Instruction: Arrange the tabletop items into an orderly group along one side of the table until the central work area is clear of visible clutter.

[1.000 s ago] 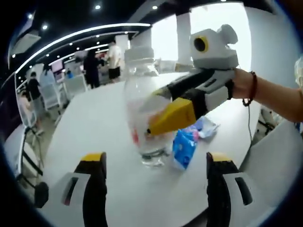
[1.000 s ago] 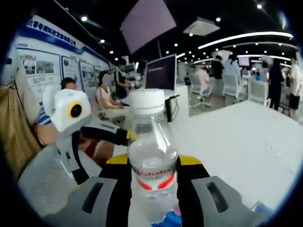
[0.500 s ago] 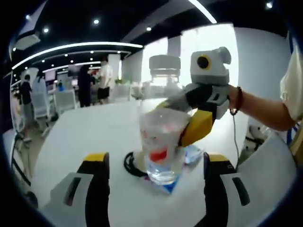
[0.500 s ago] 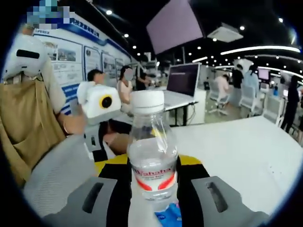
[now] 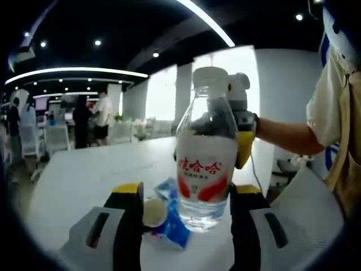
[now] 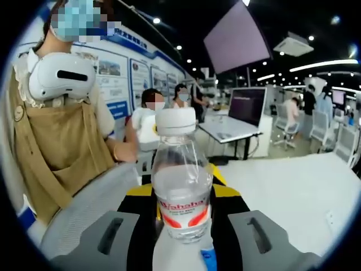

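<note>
A clear water bottle (image 5: 206, 152) with a white cap and red label is upright between my left gripper's (image 5: 186, 189) yellow-tipped jaws, closer to the right one. That gripper is open and does not touch the bottle. My right gripper (image 5: 243, 144) reaches in from behind, its yellow finger against the bottle's far side. In the right gripper view the same bottle (image 6: 181, 192) is clamped between the jaws of my right gripper (image 6: 183, 193), which is shut on it. A blue packet (image 5: 174, 219) and a small round pale thing (image 5: 154, 213) lie by the bottle's foot.
The white table (image 6: 293, 192) stretches away to the right. A person in a tan apron (image 6: 56, 141) with a white headset stands close on the left, beside a grey chair back (image 6: 84, 209). A desk with a monitor (image 6: 248, 106) and several people are farther off.
Both views have swung round. The bottle, still held by the right gripper, now sits closer between the left jaws. The blue packet now shows left of the bottle's base.
</note>
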Motion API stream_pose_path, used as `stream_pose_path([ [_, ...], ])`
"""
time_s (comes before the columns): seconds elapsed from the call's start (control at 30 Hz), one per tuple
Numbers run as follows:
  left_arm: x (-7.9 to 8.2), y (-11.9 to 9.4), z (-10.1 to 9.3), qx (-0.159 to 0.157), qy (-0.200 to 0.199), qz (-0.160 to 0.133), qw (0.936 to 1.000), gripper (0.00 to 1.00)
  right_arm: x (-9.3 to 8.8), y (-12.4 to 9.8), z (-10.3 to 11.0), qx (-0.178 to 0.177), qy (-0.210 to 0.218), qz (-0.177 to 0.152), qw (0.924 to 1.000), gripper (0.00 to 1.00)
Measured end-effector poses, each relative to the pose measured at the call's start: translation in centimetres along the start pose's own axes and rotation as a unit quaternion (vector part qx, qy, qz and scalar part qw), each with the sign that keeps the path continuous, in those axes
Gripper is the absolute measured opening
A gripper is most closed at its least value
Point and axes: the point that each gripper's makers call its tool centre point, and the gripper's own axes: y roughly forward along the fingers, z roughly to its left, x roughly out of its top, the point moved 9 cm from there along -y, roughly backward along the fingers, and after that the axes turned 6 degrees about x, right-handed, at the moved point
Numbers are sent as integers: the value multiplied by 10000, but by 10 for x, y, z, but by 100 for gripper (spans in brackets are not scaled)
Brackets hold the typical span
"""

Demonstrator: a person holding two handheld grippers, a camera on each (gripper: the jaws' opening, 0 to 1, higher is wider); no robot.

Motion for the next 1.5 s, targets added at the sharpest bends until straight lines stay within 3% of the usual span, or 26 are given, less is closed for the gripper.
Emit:
stream_pose_path([
  [0.07,-1,1,-7,-337,-28,36,9994,46,-1,0,2,64,1,27,10000,36],
  [0.2,0,3,-12,-474,7,15,9989,45,-2,-1,11,275,-73,13,9996,36],
  [0.4,1,4,-18,-739,10,33,9973,36,-1,-2,12,297,-106,-17,9995,36],
  [0.6,1,4,-24,-832,46,76,9965,36,-1,0,15,396,-115,-51,9991,36],
  [0.83,3,3,-25,-725,90,168,9972,35,-1,1,15,367,-148,-97,9992,36],
  [1.07,5,1,-22,-517,-125,77,9986,34,1,1,11,205,39,-305,9993,38],
  [1.23,7,0,-16,-156,-356,37,9992,34,4,7,3,-153,383,-412,9983,40],
  [1.4,7,-3,1,666,-472,25,9967,34,5,11,-9,-890,789,-513,9916,41],
  [1.5,7,-5,9,981,-529,52,9938,34,7,13,-16,-1254,851,-746,9856,41],
])
